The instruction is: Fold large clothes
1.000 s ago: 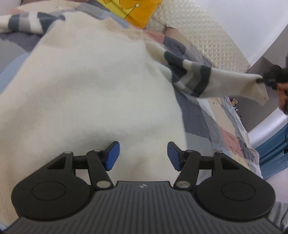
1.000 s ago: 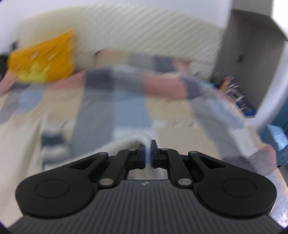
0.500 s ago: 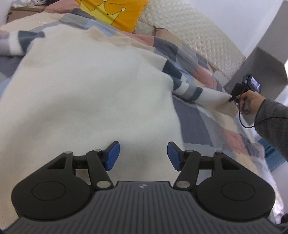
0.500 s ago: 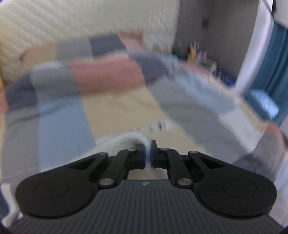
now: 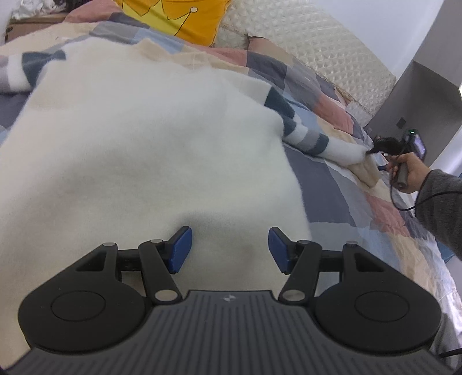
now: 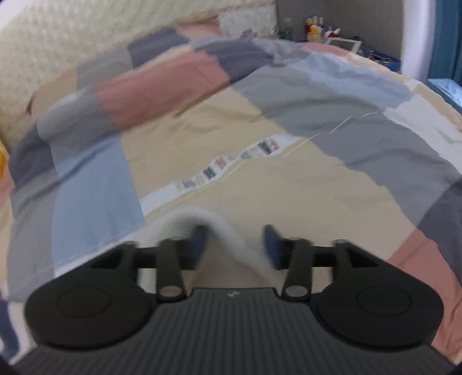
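The cream sweater (image 5: 150, 138) lies spread across the patchwork quilt (image 5: 323, 184), its fluffy body filling most of the left wrist view. The left gripper (image 5: 229, 248) hangs over the near part of that body, blue pads (image 5: 180, 249) standing well apart with nothing but sweater fabric seen beneath them; they grip nothing. Off to the left, one striped sleeve (image 5: 26, 66) stretches out sideways, banded in dark blue, grey and white.

Over on the right, the other striped sleeve (image 5: 311, 135) runs out flat along the quilt toward the far edge of the bed. At its cuff sits the right gripper (image 5: 375, 148), a hand (image 5: 410, 170) wrapped around the handle, a grey sleeve of the person's arm (image 5: 441, 207) behind it and a cable looping below.

From the right wrist camera, the picture is smeared with motion. The right gripper's jaws have just been opening, and they now stand wide. The white cuff (image 6: 228, 239) lies humped up between the pads (image 6: 270, 241), loose, no longer pinched; the left pad is partly behind the fabric fold, and whether it touches the cloth is hard to tell through the blur.

Beyond it, quilt squares of beige, pink, grey and pale blue run up to the quilted cream headboard (image 6: 72, 49). A yellow pillow (image 5: 176, 17) with a crown outline leans at the head of the bed, and small bottles (image 6: 317, 28) crowd a shelf at top right.
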The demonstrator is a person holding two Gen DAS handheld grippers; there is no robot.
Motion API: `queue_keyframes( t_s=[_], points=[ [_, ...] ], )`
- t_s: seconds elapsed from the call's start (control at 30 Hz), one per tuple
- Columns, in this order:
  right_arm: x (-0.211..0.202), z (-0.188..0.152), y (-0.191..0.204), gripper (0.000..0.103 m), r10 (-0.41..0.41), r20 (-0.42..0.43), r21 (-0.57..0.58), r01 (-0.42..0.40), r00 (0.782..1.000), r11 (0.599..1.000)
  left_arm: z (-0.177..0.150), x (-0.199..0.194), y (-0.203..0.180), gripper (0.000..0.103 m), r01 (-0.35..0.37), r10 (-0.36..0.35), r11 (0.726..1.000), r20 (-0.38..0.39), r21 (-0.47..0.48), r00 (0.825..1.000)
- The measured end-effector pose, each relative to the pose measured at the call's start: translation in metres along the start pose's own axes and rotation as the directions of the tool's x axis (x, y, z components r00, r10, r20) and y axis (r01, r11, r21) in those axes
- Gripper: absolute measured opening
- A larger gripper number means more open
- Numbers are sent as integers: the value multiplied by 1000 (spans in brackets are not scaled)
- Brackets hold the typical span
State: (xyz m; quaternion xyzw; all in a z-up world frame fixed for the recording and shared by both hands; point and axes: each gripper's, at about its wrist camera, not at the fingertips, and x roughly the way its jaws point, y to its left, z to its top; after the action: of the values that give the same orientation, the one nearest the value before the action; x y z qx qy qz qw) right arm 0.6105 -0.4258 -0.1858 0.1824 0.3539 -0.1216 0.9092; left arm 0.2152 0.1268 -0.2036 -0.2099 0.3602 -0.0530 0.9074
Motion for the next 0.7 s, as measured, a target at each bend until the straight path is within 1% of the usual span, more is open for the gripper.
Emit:
queue_keyframes(
  t_s=[0.07, 0.17, 0.2, 0.3, 0.43, 0.47, 0.6, 0.67, 0.7],
  points=[
    [-15, 2, -10, 69, 28, 50, 22, -29, 998, 999, -4, -3, -3, 65, -1, 1, 1000, -1, 7, 1000],
    [-32, 0, -24, 69, 31, 98, 13, -33, 995, 999, -7, -5, -10, 65, 1, -2, 1000, 1, 17, 1000],
    [-35, -3, -28, 69, 31, 94, 1, -32, 995, 999, -7, -6, -11, 65, 3, -3, 1000, 2, 17, 1000],
    [-33, -13, -37, 69, 29, 50, -23, -28, 998, 999, -8, -7, -13, 65, 4, -4, 1000, 5, 21, 1000],
    [-19, -30, -43, 69, 39, -14, -59, -40, 999, 997, -9, -6, -11, 65, -9, 9, 1000, 8, 18, 1000],
    [-16, -34, -43, 69, 39, -19, -69, -41, 999, 997, -10, -5, -10, 65, -10, 10, 1000, 8, 13, 1000],
    [-2, -44, -41, 68, 31, -17, -68, -33, 999, 997, -9, -2, -6, 65, -15, 15, 1000, 8, -2, 1000],
    [0, -44, -37, 68, 4, 26, -68, -2, 1000, 998, -10, 0, -5, 65, -17, 17, 1000, 11, -1, 1000],
    [0, -44, -36, 64, -8, 55, -66, 11, 998, 998, -11, 0, -6, 65, -18, 18, 1000, 12, -1, 1000]
  ],
)
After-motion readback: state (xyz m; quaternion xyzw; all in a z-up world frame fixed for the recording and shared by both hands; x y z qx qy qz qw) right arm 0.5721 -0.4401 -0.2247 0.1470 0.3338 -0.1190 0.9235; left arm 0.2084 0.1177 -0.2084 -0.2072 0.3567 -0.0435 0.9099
